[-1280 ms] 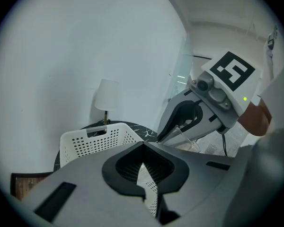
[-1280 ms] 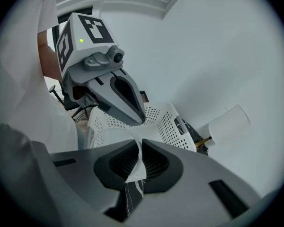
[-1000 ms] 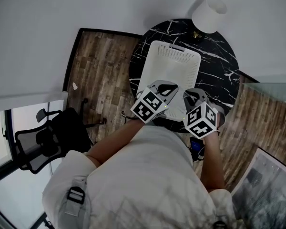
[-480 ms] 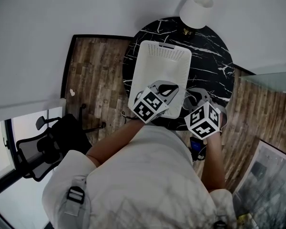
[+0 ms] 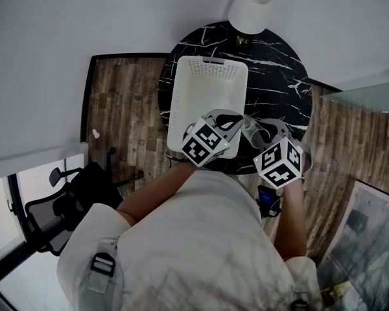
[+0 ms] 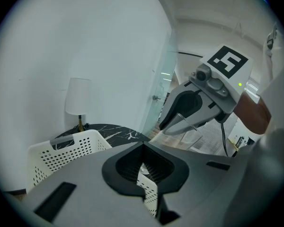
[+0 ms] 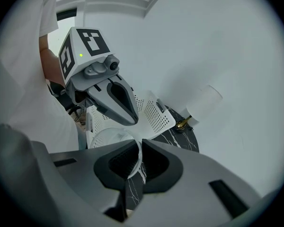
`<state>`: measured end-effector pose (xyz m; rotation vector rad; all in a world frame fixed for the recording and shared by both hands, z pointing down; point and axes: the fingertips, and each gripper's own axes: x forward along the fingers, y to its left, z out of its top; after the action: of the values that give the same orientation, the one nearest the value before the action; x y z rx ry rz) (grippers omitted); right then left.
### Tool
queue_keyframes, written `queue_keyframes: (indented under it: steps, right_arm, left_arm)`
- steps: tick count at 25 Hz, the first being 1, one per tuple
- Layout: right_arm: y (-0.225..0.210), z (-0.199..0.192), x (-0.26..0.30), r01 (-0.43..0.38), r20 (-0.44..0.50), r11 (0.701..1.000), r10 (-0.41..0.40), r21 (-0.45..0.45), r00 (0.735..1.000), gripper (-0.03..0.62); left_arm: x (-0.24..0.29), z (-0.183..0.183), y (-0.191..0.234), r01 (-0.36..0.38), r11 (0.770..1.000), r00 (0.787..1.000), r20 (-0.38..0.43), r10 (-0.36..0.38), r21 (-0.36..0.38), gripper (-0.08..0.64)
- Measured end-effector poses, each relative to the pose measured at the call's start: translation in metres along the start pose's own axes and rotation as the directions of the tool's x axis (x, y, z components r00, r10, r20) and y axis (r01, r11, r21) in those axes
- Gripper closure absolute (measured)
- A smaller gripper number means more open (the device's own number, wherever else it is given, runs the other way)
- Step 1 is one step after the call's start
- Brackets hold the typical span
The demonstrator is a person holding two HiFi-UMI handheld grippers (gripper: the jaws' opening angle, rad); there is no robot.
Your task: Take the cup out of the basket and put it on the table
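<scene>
A white perforated basket (image 5: 207, 83) stands on the round black marble table (image 5: 279, 76). In the head view my right gripper (image 5: 264, 131) is just past the basket's near right corner, above the dark tabletop, shut on a clear cup (image 5: 254, 133). In the right gripper view the cup (image 7: 111, 138) has its thin rim pinched in that gripper (image 7: 138, 148). My left gripper (image 5: 228, 123) hovers over the basket's near end, jaws shut with nothing in them. From the left gripper view (image 6: 143, 148) I see the right gripper (image 6: 180, 124) with the cup (image 6: 201, 126) hanging below it.
A white table lamp (image 5: 249, 8) stands at the table's far edge, behind the basket. Wooden floor (image 5: 126, 102) lies to the left, with a black office chair (image 5: 58, 206) near the left edge. A glass panel (image 5: 369, 99) is on the right.
My right gripper has carried the cup rightward, from over the basket's near right corner to beside the basket over the tabletop. The left gripper has stayed above the basket's near end.
</scene>
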<state>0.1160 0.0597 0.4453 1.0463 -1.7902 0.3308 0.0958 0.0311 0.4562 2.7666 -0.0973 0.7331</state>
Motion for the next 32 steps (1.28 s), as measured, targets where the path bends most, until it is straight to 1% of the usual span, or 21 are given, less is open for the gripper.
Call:
queue_keyframes:
  steps: [15,21,32]
  right_arm:
    - [-0.01,-0.05,-0.02,0.057,-0.055,0.993,-0.052,0.103,0.997,0.566]
    - [-0.014,-0.069,-0.026,0.074,-0.076,0.987,-0.064,0.141,0.995,0.566]
    - [-0.02,-0.089,-0.028,0.08,-0.093,0.983,-0.065,0.167,0.994,0.566]
  left_arm:
    - [0.035,0.01,-0.034,0.103,0.992,0.994,-0.029,-0.101,0.067,0.554]
    - [0.05,0.012,-0.047,0.142,0.987,0.989,-0.043,-0.139,0.079,0.554]
    - [0.065,0.015,-0.056,0.16,0.983,0.986,-0.056,-0.156,0.085,0.554]
